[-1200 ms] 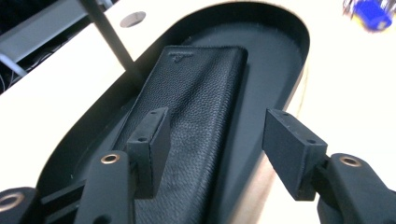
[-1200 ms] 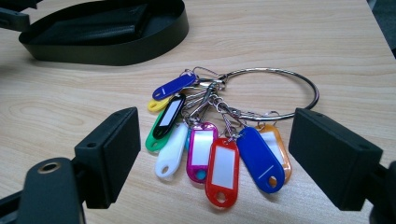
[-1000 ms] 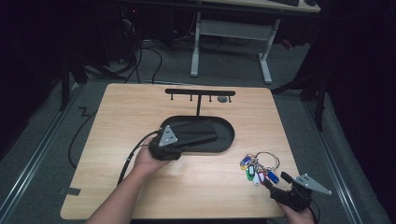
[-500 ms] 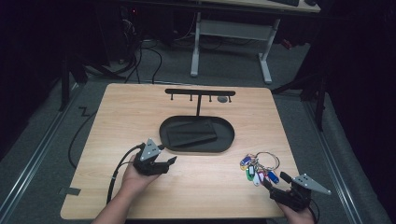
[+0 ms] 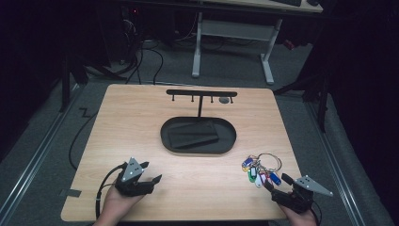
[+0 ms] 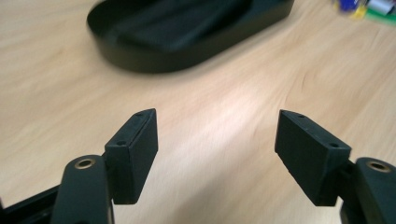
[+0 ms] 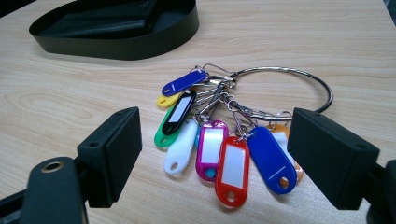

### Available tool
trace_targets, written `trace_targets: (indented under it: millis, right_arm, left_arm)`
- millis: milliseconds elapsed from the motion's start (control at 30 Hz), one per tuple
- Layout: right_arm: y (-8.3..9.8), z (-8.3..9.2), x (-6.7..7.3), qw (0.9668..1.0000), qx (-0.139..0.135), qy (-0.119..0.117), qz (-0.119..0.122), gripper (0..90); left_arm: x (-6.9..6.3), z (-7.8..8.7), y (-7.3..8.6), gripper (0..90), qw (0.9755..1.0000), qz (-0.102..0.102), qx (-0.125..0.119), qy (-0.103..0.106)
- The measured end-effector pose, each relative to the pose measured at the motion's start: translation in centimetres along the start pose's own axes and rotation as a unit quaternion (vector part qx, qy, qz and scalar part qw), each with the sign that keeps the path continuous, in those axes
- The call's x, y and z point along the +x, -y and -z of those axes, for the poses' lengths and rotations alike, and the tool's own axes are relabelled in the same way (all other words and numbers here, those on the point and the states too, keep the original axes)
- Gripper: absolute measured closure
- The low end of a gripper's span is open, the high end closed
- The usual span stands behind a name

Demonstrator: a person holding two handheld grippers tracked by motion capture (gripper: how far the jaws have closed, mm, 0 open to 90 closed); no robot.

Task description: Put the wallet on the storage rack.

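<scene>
While the L gripper (image 5: pixel 149 172) sits at the table's near-left edge, well apart from the tray (image 5: pixel 198 135), its jaws have just been opening and hold nothing; a dark wallet-like item lies in the tray. R gripper (image 5: pixel 277 181) waits just beside the key ring (image 5: pixel 259 168), prob. to pick it up. L gripper view: jaws wide, bare table (image 6: pixel 210 116) between. R gripper view: jaws spread, empty, aimed at the tags (image 7: pixel 219 147), not touching.
</scene>
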State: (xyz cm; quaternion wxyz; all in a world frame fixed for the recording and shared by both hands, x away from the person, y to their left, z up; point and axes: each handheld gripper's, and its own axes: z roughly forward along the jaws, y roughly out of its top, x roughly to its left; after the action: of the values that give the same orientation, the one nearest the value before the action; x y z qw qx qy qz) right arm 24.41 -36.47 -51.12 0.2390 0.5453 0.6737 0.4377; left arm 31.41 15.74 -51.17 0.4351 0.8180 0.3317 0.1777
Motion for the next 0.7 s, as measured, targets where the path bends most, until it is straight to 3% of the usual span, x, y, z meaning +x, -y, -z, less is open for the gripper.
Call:
trace_targets:
  millis: [133, 267, 433, 533, 567, 700]
  right_arm:
    - [-0.1, -0.1, 0.2, 1.0, 0.004, -0.003, 0.001, 18.5]
    - [-0.3, -0.2, 0.6, 0.9998, 0.012, -0.011, 0.013, 16.6]
    - [-0.7, -0.3, 1.4, 0.9991, 0.023, -0.016, 0.032, 17.4]
    - [-0.9, -0.5, 1.6, 0.9988, 0.034, -0.016, 0.031, 20.0]
    - [-1.1, -0.7, 1.8, 0.9979, 0.052, -0.017, 0.034, 22.8]
    - [-1.5, -1.0, 1.8, 0.996, 0.078, -0.01, 0.044, 28.4]
  left_arm:
    - [0.2, 1.3, 1.7, 27.7, 0.9997, 0.024, -0.006, -0.007]
    - [0.5, 1.7, 2.3, 25.6, 0.9994, 0.033, -0.009, -0.002]
    - [0.8, 1.8, 2.2, 24.7, 0.9993, 0.034, -0.012, 0.003]
    - [0.7, 1.9, 2.2, 24.6, 0.9995, 0.027, -0.014, 0.008]
    - [0.7, 2.0, 2.2, 24.7, 0.9991, 0.027, -0.023, 0.021]
    - [0.6, 2.0, 2.1, 24.6, 0.9985, 0.024, -0.035, 0.034]
